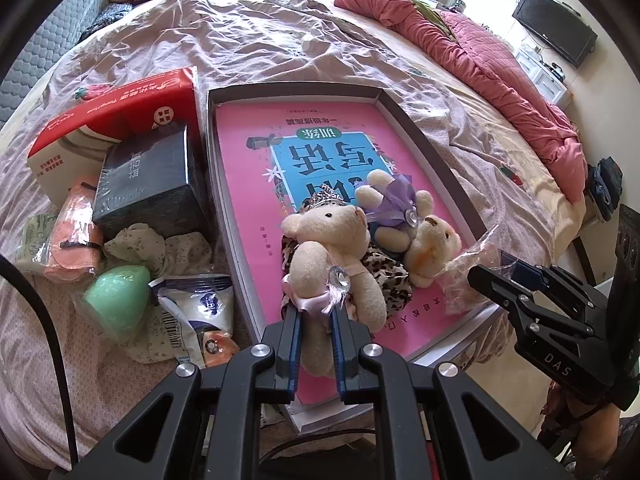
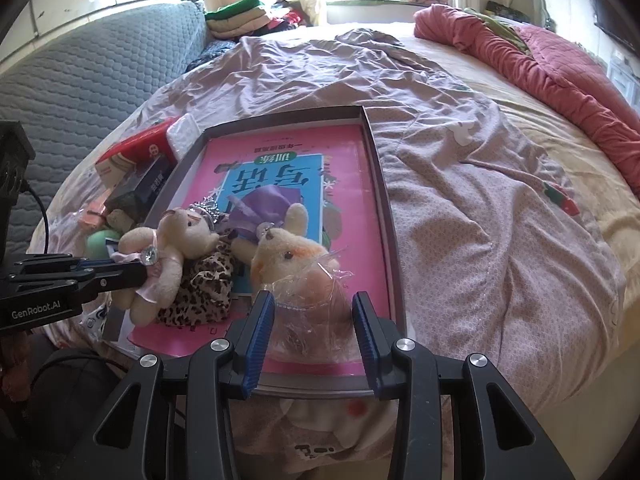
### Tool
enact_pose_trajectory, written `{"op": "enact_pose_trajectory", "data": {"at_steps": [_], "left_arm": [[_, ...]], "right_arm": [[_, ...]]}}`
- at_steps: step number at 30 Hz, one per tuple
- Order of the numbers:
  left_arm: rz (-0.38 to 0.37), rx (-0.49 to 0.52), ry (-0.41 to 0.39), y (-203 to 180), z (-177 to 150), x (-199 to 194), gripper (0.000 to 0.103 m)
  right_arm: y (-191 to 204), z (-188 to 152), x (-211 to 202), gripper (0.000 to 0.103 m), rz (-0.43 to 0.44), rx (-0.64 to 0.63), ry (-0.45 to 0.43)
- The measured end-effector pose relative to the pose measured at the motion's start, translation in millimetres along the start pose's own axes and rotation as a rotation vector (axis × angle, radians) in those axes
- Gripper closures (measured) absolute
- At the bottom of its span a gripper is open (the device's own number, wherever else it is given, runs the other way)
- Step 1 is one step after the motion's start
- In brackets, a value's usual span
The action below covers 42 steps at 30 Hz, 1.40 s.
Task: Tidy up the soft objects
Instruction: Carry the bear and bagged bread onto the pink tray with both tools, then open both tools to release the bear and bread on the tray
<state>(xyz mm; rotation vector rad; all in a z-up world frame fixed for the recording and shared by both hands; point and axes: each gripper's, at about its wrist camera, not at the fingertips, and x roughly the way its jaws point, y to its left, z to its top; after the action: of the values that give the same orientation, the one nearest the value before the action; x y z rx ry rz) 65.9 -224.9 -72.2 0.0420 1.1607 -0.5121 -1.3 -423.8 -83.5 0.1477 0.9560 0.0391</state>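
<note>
A cream teddy bear [image 1: 332, 248] with a crown and leopard-print dress lies in a shallow grey box [image 1: 296, 90], on a pink book [image 1: 248, 184]. My left gripper [image 1: 316, 320] is shut on the bear's lower body at its pink ribbon; in the right wrist view the left gripper [image 2: 136, 270] comes in from the left. A second cream bear [image 2: 288, 252] in a purple dress lies beside the first. My right gripper [image 2: 315, 336] is closed on a crumpled clear plastic bag [image 2: 316, 300] at the box's near edge; the bag's contents are unclear.
Left of the box lie a red tissue box [image 1: 120, 112], a dark box [image 1: 148, 184], a green soft lump [image 1: 116, 300], a white packet [image 1: 200, 304] and orange cloth [image 1: 76, 236]. A pink quilt [image 1: 500, 80] is bunched along the bed's right side. Folded clothes [image 2: 240, 16] are stacked beyond.
</note>
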Motion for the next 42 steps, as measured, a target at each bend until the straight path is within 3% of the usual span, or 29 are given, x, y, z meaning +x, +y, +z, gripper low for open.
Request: {"op": "enact_pose_trajectory", "data": {"at_steps": [11,28,37,42], "left_arm": [[-0.003,-0.016,0.001,2,0,0,0.088],[-0.042,-0.014,0.001,-3,-1,-1,0.082],[-0.057,-0.024,-0.008,1,-1,-7,0.073],[-0.057,-0.023,-0.017,2,-2,-9,0.057]], "right_arm": [[1,1,0,0.057,-0.02,0.001,-0.013],[-4,3,-12,0.042,-0.052,0.018,-0.033],[3,6,-19,0.041,-0.057,0.0,-0.049],[5,6,-20,0.041,-0.059,-0.006,-0.053]]}}
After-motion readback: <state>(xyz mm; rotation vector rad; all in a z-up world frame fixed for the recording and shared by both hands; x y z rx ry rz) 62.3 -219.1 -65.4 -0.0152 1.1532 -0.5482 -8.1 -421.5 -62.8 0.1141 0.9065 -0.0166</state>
